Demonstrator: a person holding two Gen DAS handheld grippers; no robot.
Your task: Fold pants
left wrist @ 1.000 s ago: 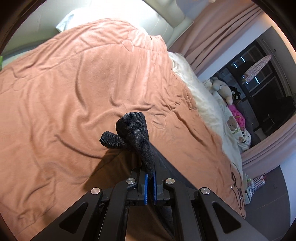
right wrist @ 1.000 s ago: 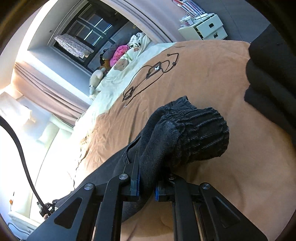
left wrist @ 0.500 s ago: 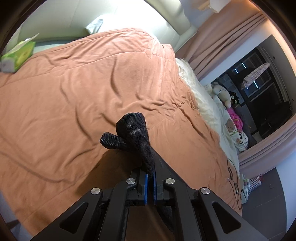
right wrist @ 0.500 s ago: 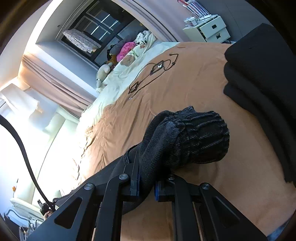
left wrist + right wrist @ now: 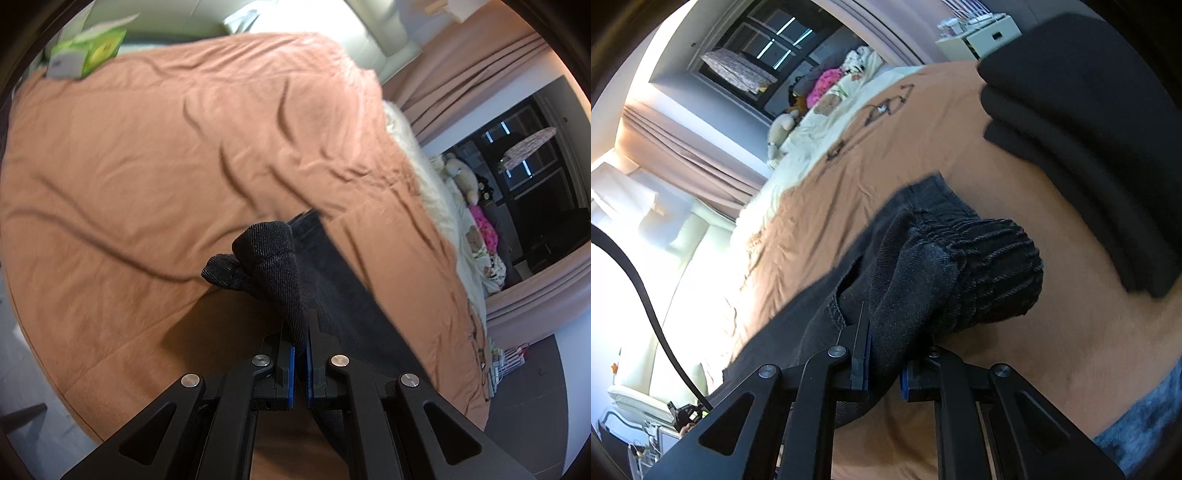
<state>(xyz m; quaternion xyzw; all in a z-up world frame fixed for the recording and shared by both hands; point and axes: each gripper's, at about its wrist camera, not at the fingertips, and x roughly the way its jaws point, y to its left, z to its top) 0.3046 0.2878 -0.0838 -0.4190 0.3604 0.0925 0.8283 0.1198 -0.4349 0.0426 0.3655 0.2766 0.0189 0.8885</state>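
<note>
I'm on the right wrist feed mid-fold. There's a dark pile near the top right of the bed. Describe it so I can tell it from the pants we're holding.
Start from the orange-brown bedspread that fills the right wrist view. At its upper right lies a stack of folded dark garments, free of both grippers. Unlike the pants clamped in the right gripper, with their ribbed, gathered waistband, the stack is smooth, flat and layered.

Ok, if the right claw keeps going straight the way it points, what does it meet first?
Probably the bare orange bedspread just past the bunched waistband held in the right claw. The stack of dark folded clothes sits off to the right, though depth is hard to judge.
</note>
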